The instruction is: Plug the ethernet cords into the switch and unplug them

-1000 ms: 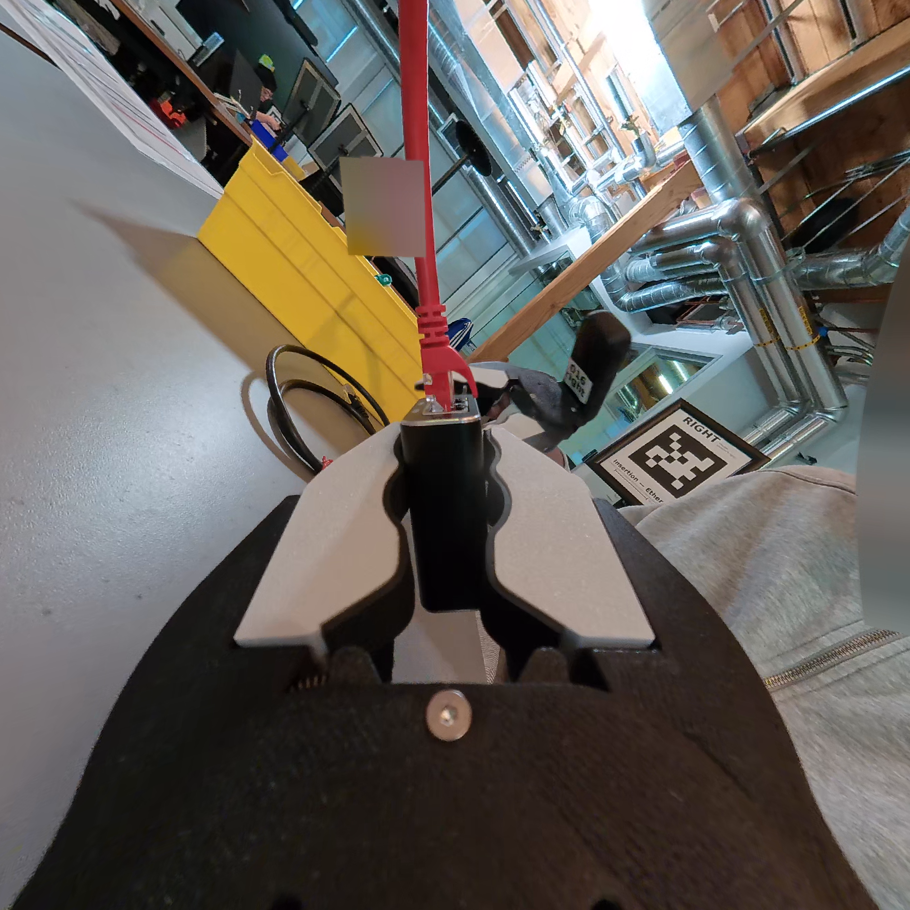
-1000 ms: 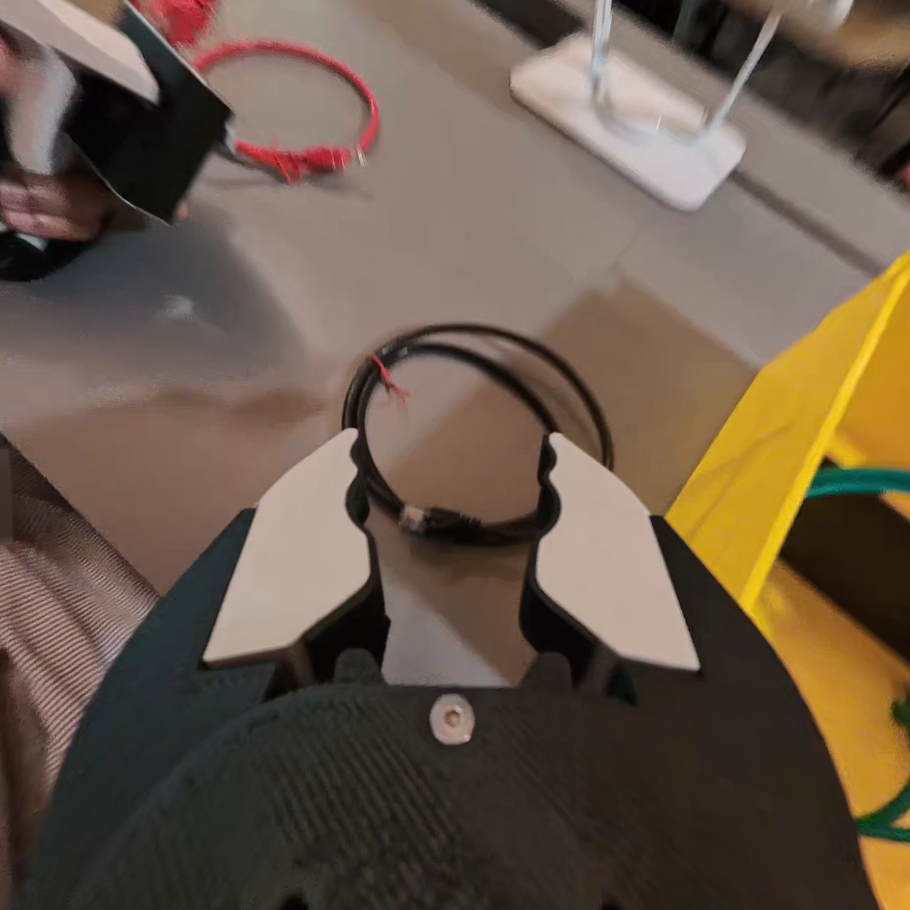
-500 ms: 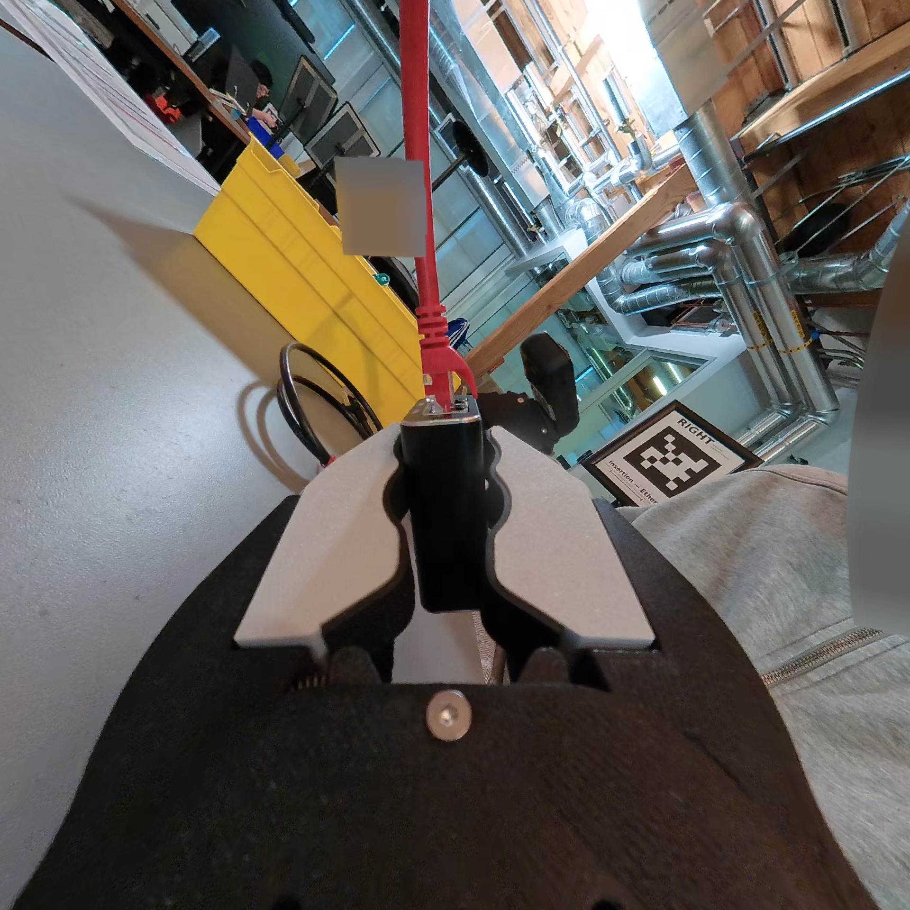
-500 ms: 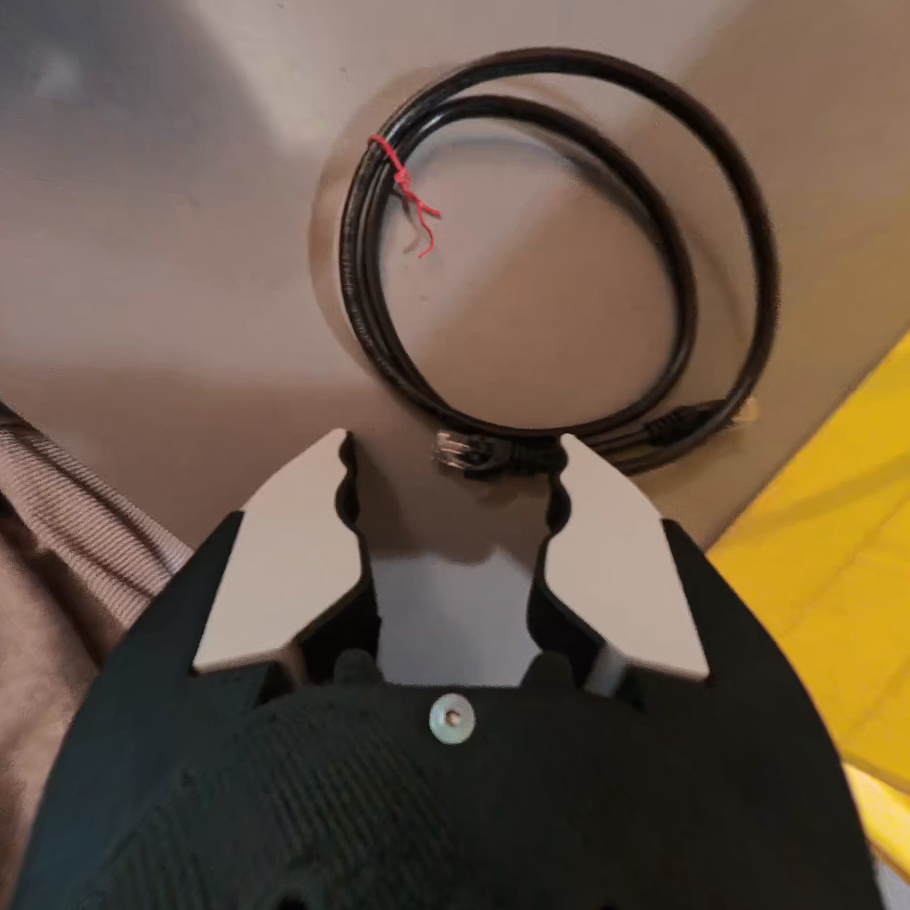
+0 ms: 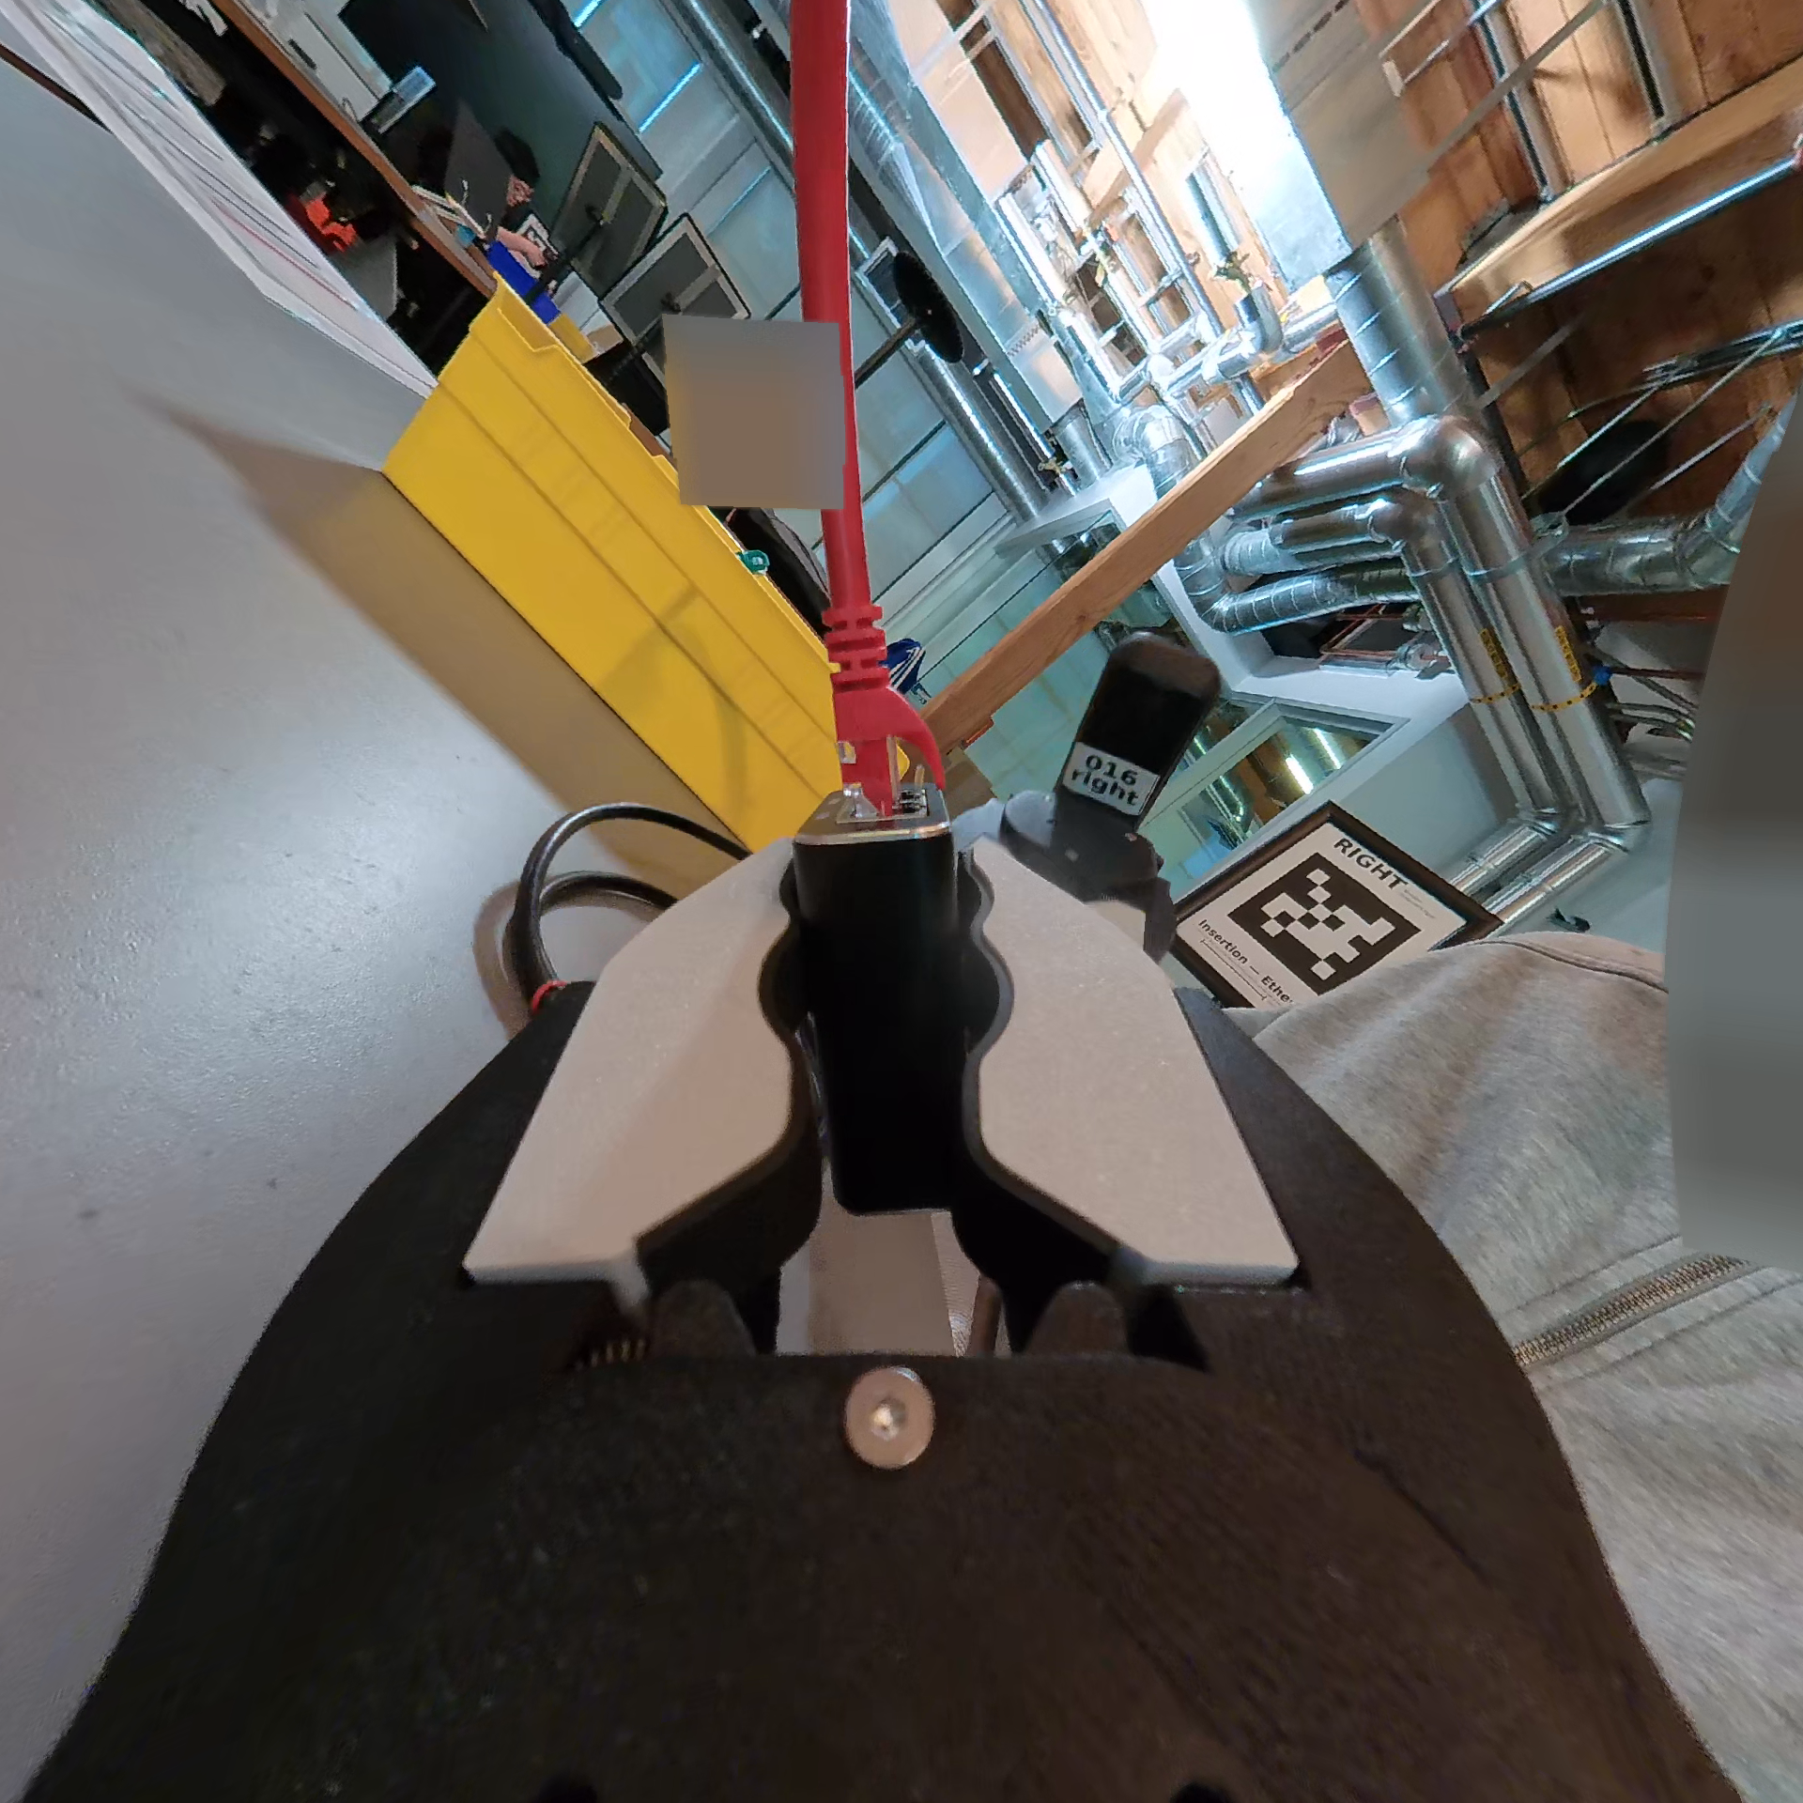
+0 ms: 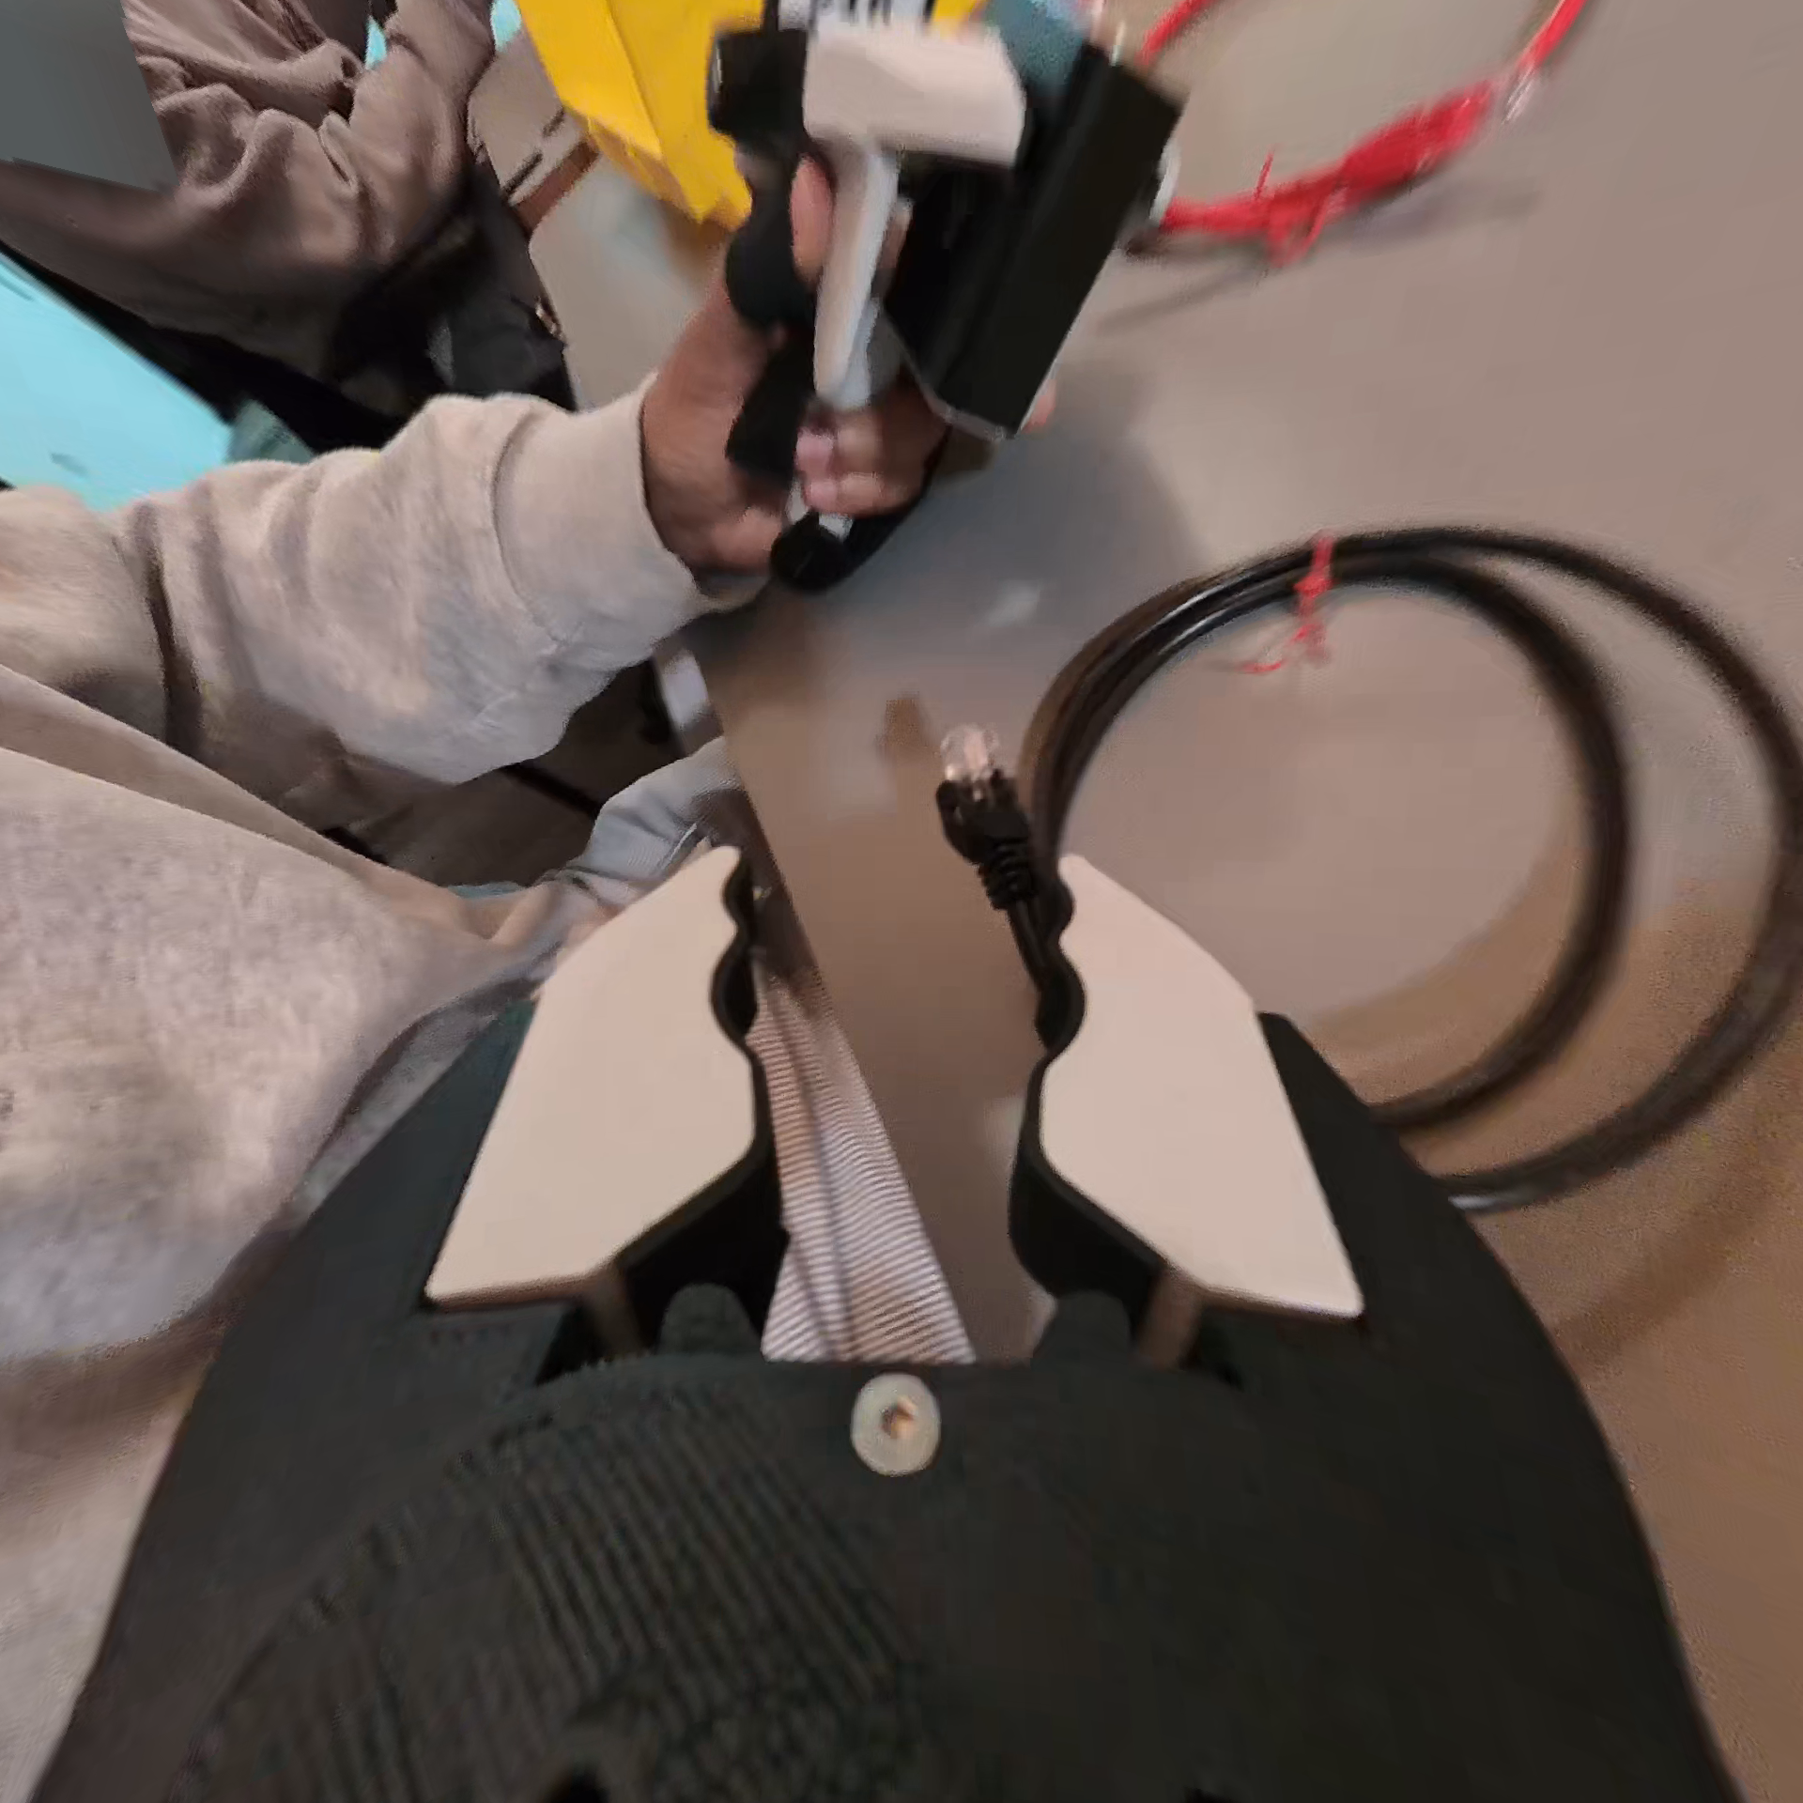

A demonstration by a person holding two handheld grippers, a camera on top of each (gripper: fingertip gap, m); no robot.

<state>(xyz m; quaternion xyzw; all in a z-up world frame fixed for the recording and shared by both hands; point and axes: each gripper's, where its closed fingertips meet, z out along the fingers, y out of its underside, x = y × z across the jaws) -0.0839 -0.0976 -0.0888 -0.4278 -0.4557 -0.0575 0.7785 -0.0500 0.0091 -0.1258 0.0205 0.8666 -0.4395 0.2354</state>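
My left gripper (image 5: 873, 854) is shut on the black switch (image 5: 878, 1015) and holds it upright above the table. A red ethernet cord (image 5: 829, 390) is plugged into the switch's top port and runs straight up. My right gripper (image 6: 898, 863) is open. The plug of the black ethernet cord (image 6: 985, 810) lies just inside its right finger (image 6: 1161, 1093), pointing away from me, with nothing pinching it. The rest of the black cord is a coil (image 6: 1610, 781) on the table to the right. The left gripper with the switch also shows in the right wrist view (image 6: 976, 195), blurred, held by a hand.
A yellow bin (image 5: 605, 546) stands on the grey table (image 5: 195, 878) beyond the black coil (image 5: 556, 878). Loose red cord (image 6: 1366, 166) lies past the left gripper. A person's grey sleeve (image 6: 341, 605) and jacket (image 5: 1512, 1122) are close by. A framed marker card (image 5: 1327, 917) stands near the right gripper's handle (image 5: 1122, 771).
My right gripper has swung from looking down on the black coil to facing the left gripper; the black plug now points forward beside its right finger. The left gripper holds still.
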